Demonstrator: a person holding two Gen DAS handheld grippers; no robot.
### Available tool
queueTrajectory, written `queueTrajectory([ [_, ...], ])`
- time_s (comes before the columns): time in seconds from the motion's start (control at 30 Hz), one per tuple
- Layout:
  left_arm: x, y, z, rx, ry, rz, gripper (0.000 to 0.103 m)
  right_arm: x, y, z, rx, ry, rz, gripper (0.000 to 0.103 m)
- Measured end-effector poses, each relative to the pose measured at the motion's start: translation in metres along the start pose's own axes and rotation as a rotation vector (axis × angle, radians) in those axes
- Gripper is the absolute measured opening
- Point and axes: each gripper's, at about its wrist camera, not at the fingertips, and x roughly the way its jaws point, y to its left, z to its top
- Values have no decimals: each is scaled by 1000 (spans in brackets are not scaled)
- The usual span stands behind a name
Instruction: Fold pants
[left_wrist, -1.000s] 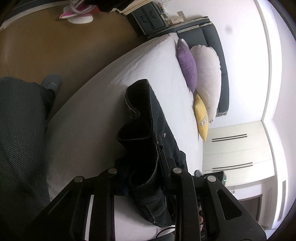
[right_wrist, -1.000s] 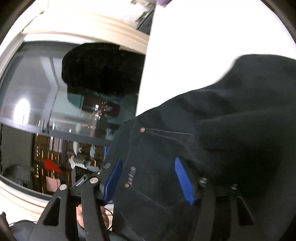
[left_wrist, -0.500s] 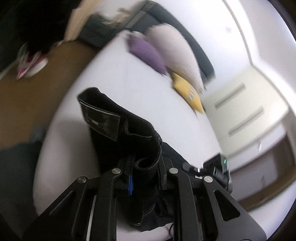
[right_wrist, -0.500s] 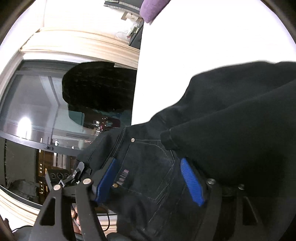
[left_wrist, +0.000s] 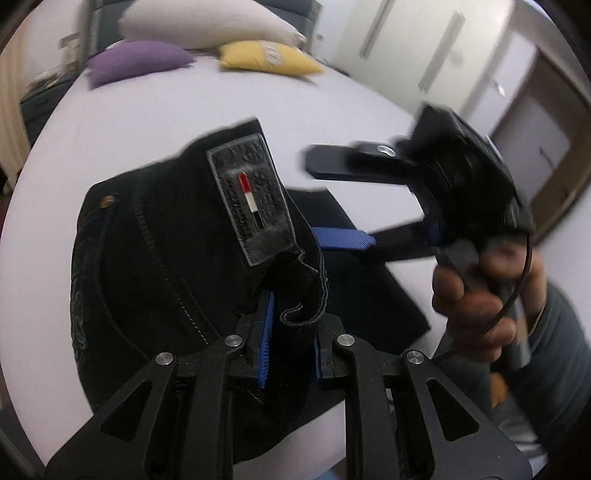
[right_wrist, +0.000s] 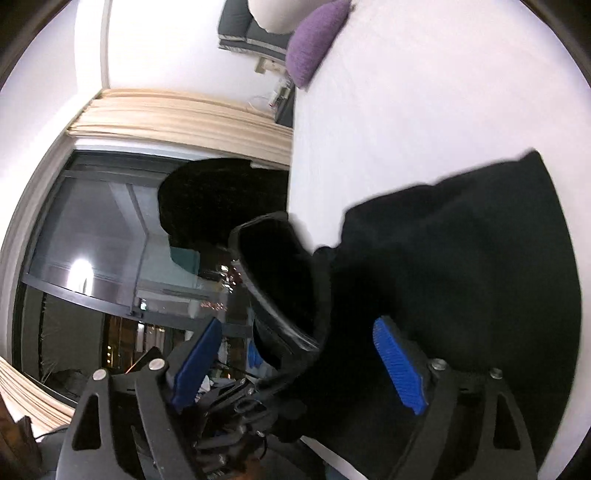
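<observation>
Dark denim pants (left_wrist: 177, 258) lie bunched on a white bed (left_wrist: 147, 122), and folding looks to be at an early stage. The left tongs (left_wrist: 290, 341) are narrow, pinching the waistband between their blue pads (left_wrist: 264, 332) and lifting it, so the leather brand patch (left_wrist: 253, 206) with its red, white and black stripe faces the camera. The right tongs (left_wrist: 343, 201), held in the person's right hand (left_wrist: 487, 295), are spread wide and grip nothing; they hover just beside the raised waistband, above dark cloth lying flat on the bed. From the right wrist view, the right tongs (right_wrist: 299, 363) show a wide gap between their blue pads (right_wrist: 397, 371), with the black pants (right_wrist: 461, 258) spread beyond them. No neat crease or stacked layers are visible yet, so judging by this, laying the legs together and all the folds remain. Purple (left_wrist: 136, 61), yellow (left_wrist: 269, 55) and white pillows (left_wrist: 207, 22) sit at the far end of the bed
</observation>
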Motion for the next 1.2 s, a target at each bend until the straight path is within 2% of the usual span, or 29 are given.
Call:
queueTrajectory([
  [0.1,10,-21,-5,70,19,22,15,6,-9,-2,1,33,-43,87],
  [0.17,14,-30,-6,97,30,34,15,9,-9,0,-6,42,-59,79],
  [0.23,19,-40,-8,116,36,40,15,17,-7,3,-31,68,-110,59],
  [0.27,18,-46,-12,129,33,45,15,20,-5,3,-49,82,-144,53],
  [0.3,17,-48,-14,140,31,51,15,23,-2,3,-80,96,-205,37],
  [0.43,21,-55,-23,155,31,46,15,21,6,1,-150,104,-310,25],
  [0.63,21,-50,-16,202,23,49,15,12,27,-7,-297,124,-532,20],
  [0.73,21,-52,-15,217,18,46,15,7,36,-10,-361,124,-599,20],
  [1.03,34,-67,-5,259,20,30,15,-14,45,-4,-422,106,-669,18],
  [1.2,45,-60,0,271,26,15,15,-25,41,-1,-425,106,-693,18],
])
